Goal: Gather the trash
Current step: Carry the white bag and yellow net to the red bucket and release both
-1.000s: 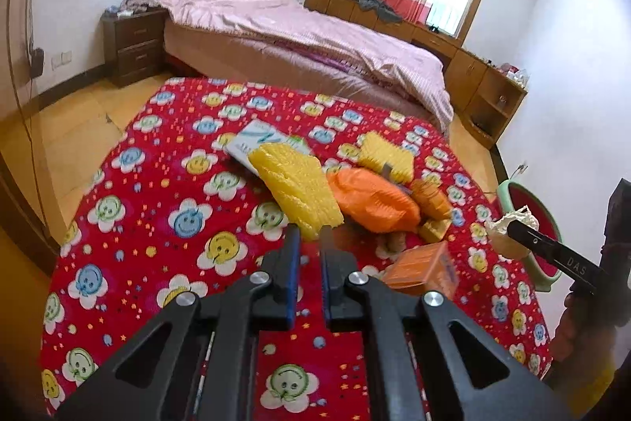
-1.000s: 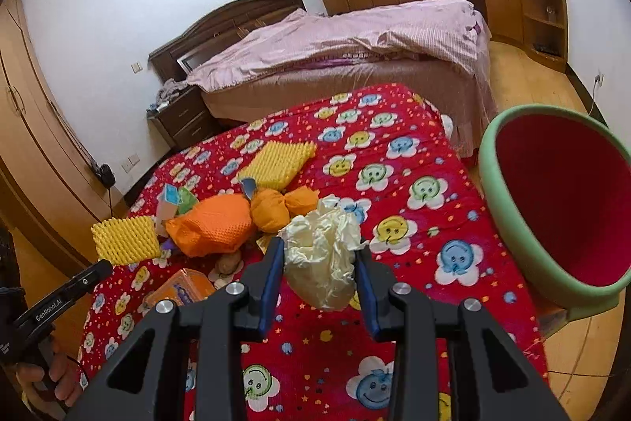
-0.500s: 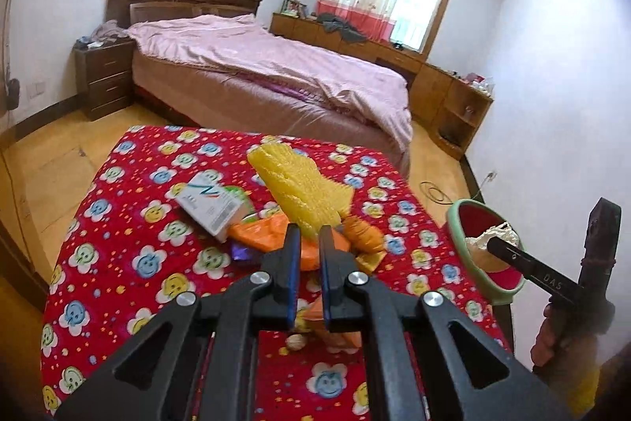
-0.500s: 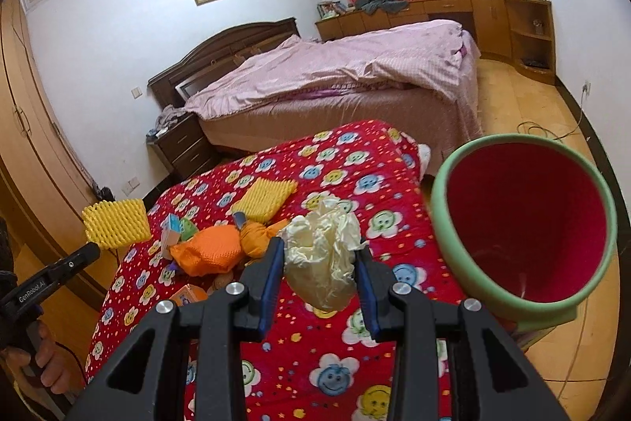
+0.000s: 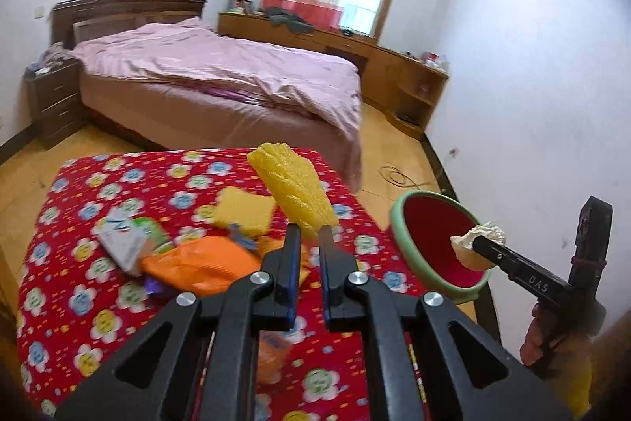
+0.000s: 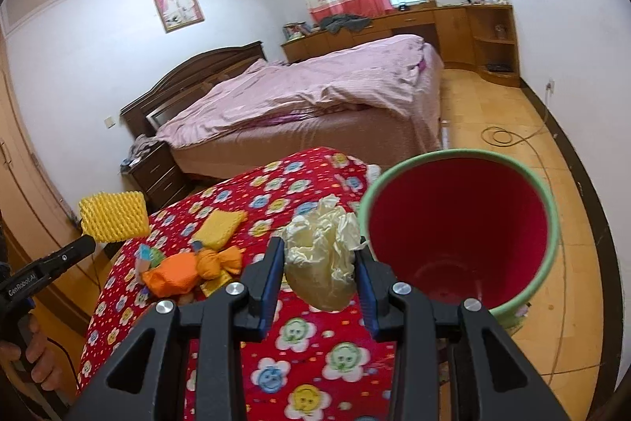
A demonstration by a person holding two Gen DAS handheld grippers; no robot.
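Note:
My left gripper [image 5: 309,237] is shut on a yellow foam net sleeve [image 5: 294,190], held up above the table; the same sleeve [image 6: 112,216] shows at the left of the right wrist view. My right gripper [image 6: 320,255] is shut on a crumpled cream-coloured wad [image 6: 323,255], just left of the rim of a green bin with a red inside [image 6: 461,223]. From the left wrist view that wad [image 5: 479,243] hangs over the bin's mouth [image 5: 418,263]. Left on the table are a second yellow foam piece [image 5: 242,210], an orange bag [image 5: 205,265] and a white carton [image 5: 122,243].
The table wears a red cloth with smiley flowers [image 5: 98,322]. The bin stands off its right edge on the wooden floor [image 6: 508,129]. Behind are a bed with pink covers [image 5: 221,73], a nightstand [image 5: 55,97] and a cable on the floor [image 6: 501,137].
Both grippers rose and swung toward the bin with their loads. The yellow sleeve came up off the pile; the wad moved from over the table to the bin's rim.

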